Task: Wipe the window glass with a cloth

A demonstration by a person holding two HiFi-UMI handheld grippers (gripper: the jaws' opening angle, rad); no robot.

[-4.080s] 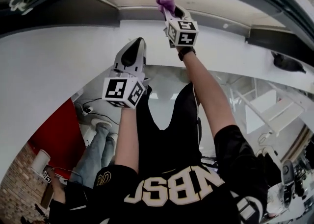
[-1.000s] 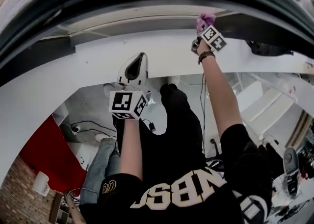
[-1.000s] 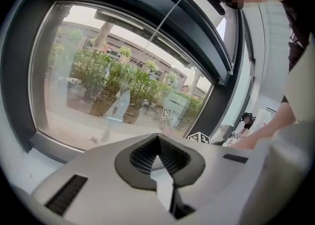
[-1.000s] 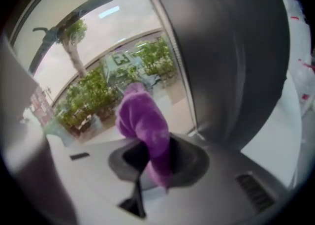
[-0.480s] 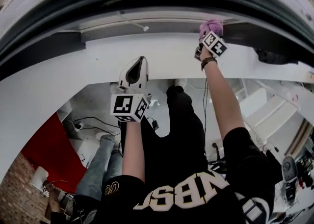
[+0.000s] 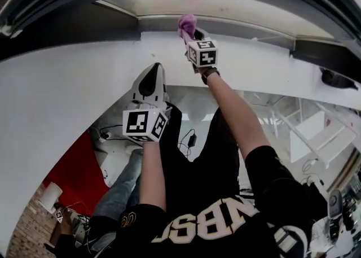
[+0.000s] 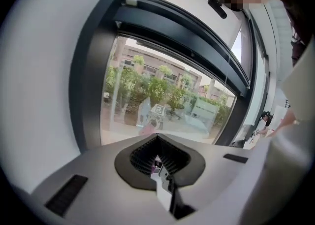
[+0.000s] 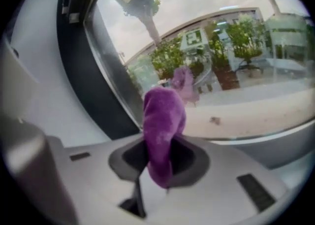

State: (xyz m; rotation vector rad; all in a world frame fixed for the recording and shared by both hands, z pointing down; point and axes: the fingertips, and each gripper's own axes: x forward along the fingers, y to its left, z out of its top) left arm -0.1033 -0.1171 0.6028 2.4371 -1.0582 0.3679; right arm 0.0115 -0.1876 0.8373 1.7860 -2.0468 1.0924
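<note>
My right gripper (image 6: 188, 32) is raised to the top of the window glass (image 6: 237, 7) and is shut on a purple cloth (image 6: 187, 23). The cloth's bunched end presses at the pane near its upper frame. In the right gripper view the cloth (image 8: 163, 125) stands up out of the right gripper (image 8: 160, 162), with its faint reflection in the glass (image 8: 246, 71) just behind. My left gripper (image 6: 153, 73) is lower and to the left, in front of the white band, shut and holding nothing. The left gripper view shows the left gripper (image 7: 157, 140) pointing at the glass (image 7: 167, 101) from a distance.
A dark frame (image 6: 67, 25) runs round the pane, with a broad white band (image 6: 51, 110) below it. A dark handle (image 6: 334, 78) sits at the right. Lower down are a red panel (image 6: 70, 172) and another person's jeans-clad legs (image 6: 121, 189).
Over the last second my right gripper has carried the cloth leftward along the top of the glass. The left gripper has stayed almost where it was.
</note>
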